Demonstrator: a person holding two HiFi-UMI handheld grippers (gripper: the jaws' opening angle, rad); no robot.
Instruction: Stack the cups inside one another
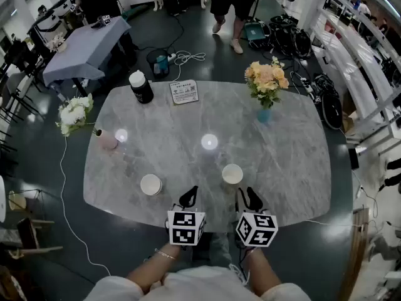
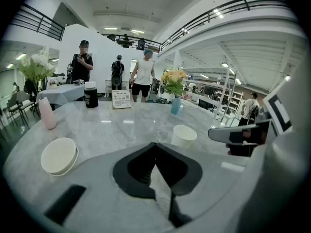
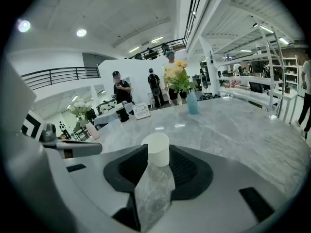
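Two white paper cups stand upright and apart on the grey marble table [image 1: 282, 162]. The left cup [image 1: 151, 184] [image 2: 59, 155] is left of and a little beyond my left gripper [image 1: 189, 197] [image 2: 155, 145], whose jaw tips meet with nothing between them, so it is shut. The right cup [image 1: 232, 174] [image 2: 184, 135] [image 3: 158, 148] stands just beyond the tips of my right gripper [image 1: 249, 199] [image 3: 158, 153]. That gripper is open, and the cup shows through the gap, untouched by the pads. Both grippers hover over the table's near edge.
At the table's far side stand a black bottle with a white lid [image 1: 141, 86], a small sign card [image 1: 184, 91] and a blue vase of flowers [image 1: 264, 113]. A pink vase [image 1: 108, 140] with white flowers sits at the left edge. People stand beyond the table.
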